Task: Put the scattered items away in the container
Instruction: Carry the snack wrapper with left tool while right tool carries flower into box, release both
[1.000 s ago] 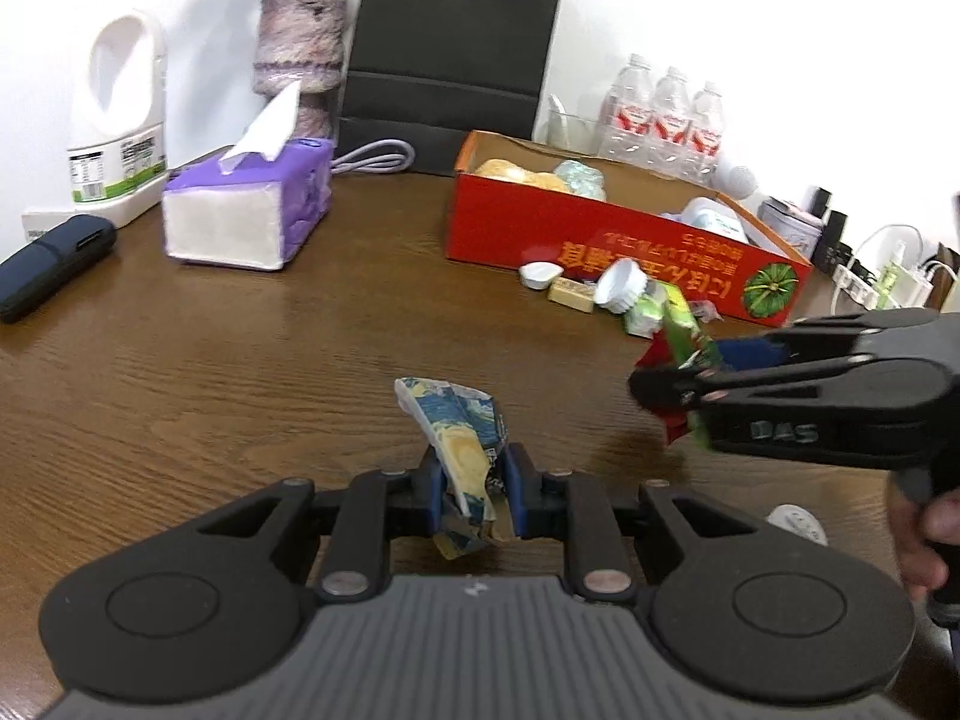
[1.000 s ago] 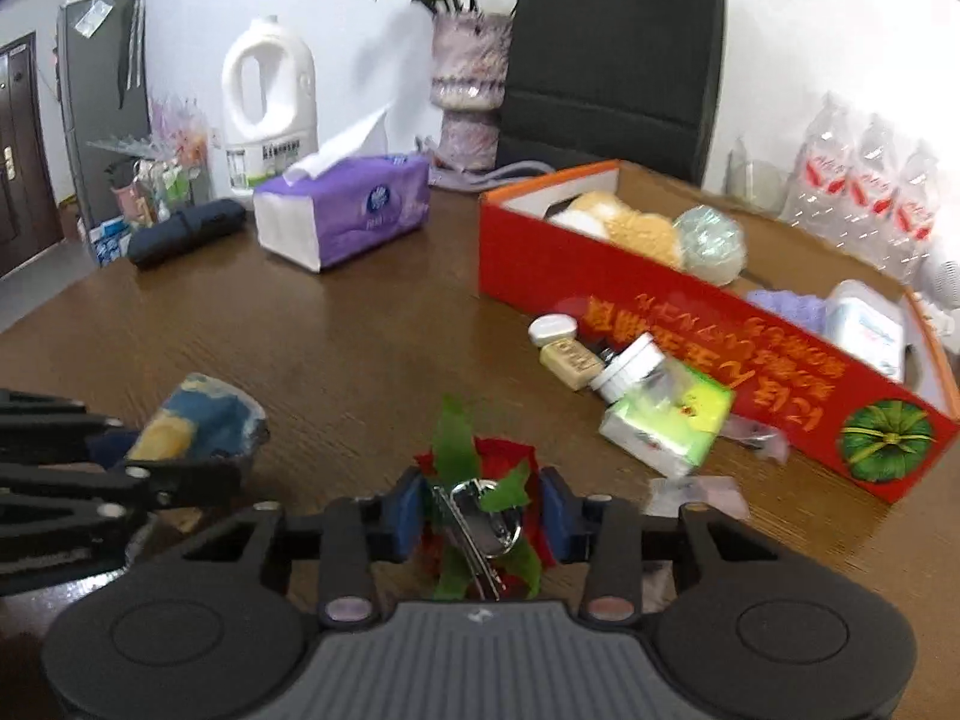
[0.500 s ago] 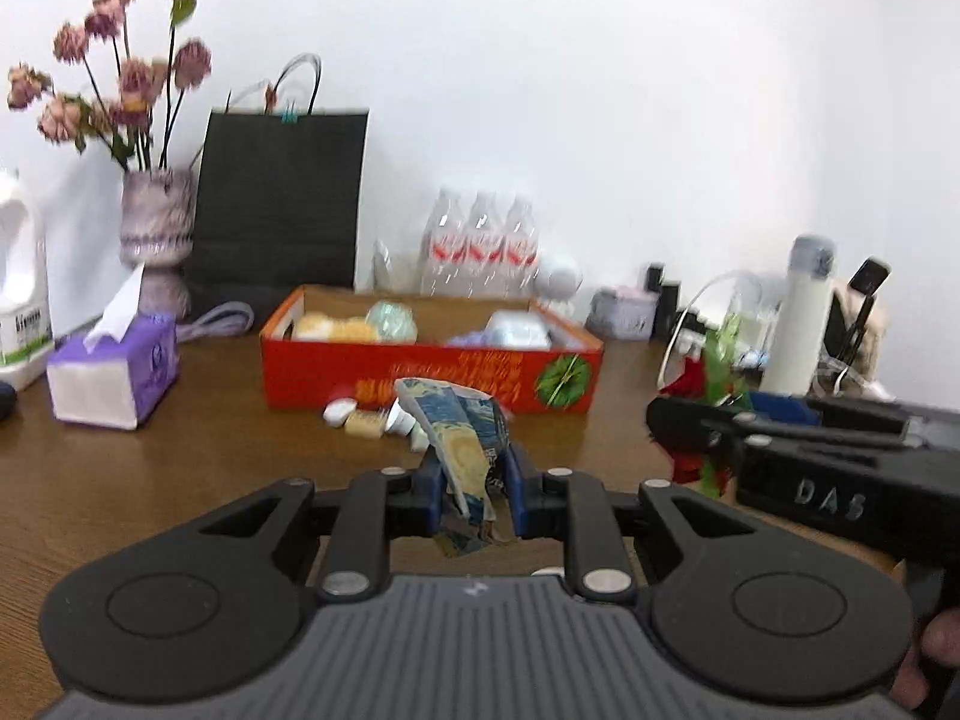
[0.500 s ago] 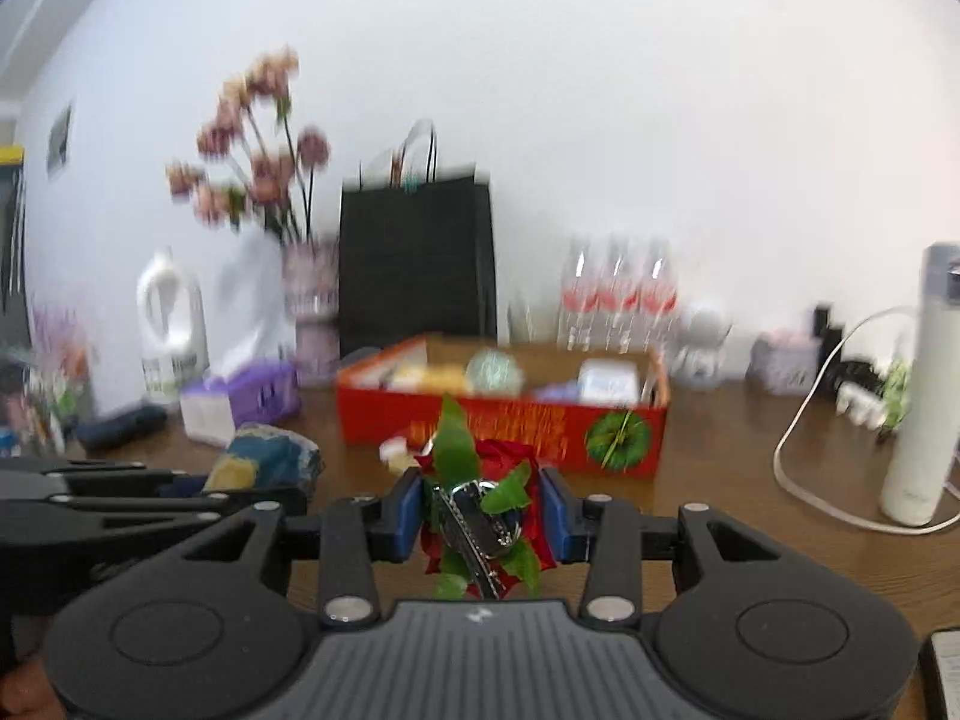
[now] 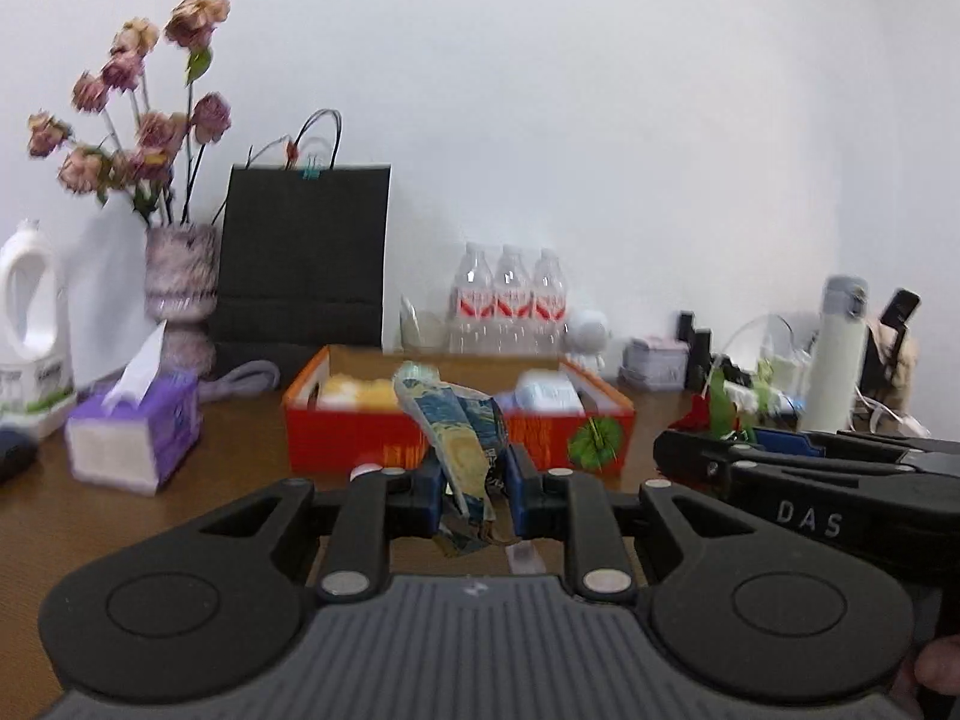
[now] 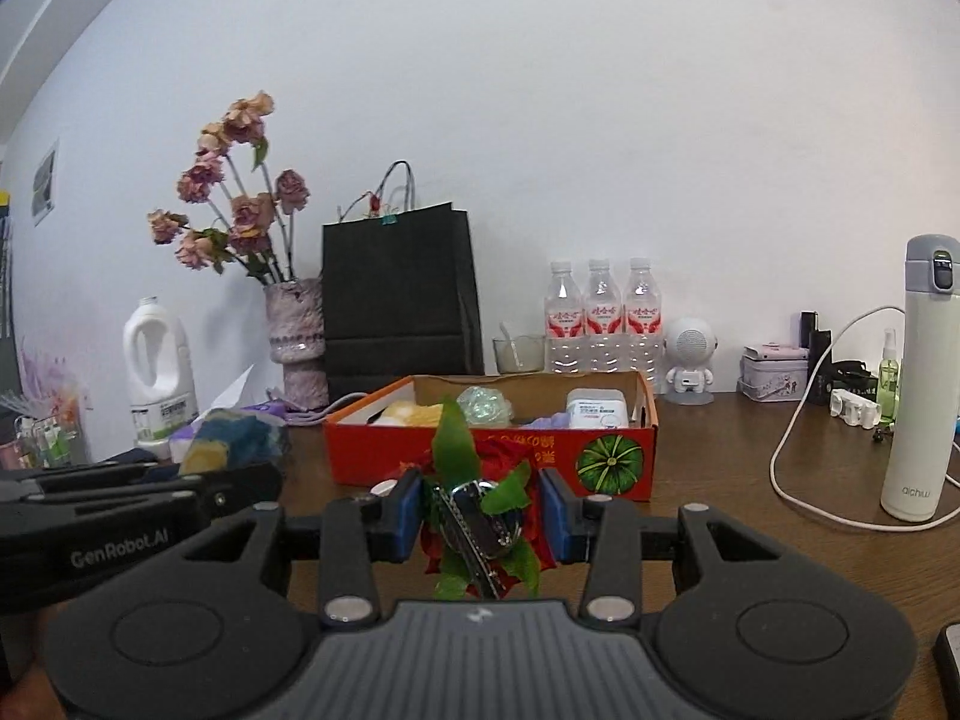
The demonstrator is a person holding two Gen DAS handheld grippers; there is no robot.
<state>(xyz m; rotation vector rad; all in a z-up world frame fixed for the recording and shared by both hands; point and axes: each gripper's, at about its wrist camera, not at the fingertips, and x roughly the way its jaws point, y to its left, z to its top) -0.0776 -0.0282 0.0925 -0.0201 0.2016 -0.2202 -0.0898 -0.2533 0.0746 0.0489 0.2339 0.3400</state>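
Observation:
My left gripper [image 5: 471, 495] is shut on a crumpled blue and yellow packet [image 5: 462, 450], held above the table in front of the red cardboard box [image 5: 336, 438]. My right gripper [image 6: 480, 516] is shut on a red and green flower clip [image 6: 474, 510] with a silver metal part. The red box [image 6: 600, 456] lies ahead with several items inside. The right gripper also shows at the right of the left wrist view [image 5: 666, 456], and the left gripper at the left of the right wrist view [image 6: 270, 483].
A purple tissue box [image 5: 135, 444], a vase of dried flowers [image 6: 294, 330], a black paper bag [image 6: 399, 294], water bottles [image 6: 603, 318], a white flask [image 6: 918, 384] with a white cable [image 6: 798, 426] and a detergent jug [image 6: 159, 366] stand around the box.
Both grippers have lifted off the table with their items and levelled out; the views now look across the table toward the wall, with the box farther ahead.

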